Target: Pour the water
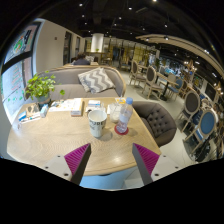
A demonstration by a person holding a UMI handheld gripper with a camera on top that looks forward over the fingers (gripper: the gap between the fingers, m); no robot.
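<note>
I see a clear bottle (124, 114) with a blue cap standing upright on the round table (50, 142), beside a pale cup (97, 122); their contents I cannot tell. My tongs (113, 159) hang wide, empty, short of both.

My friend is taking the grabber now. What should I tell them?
Gripper: jaws open, holding nothing, held back from the things on the round wooden table.
Job's things: a water bottle with a blue cap stands upright on the table, beyond the jaws and a little to the right. A pale cup stands right beside it, on its left. Whether they touch cannot be told.
Done: nothing yet; the bottle has not been picked up.
Left: reach forward, grip the bottle, lift it and tip it over the cup. Whether the cap is loose or the cup has water in it cannot be seen.
</note>
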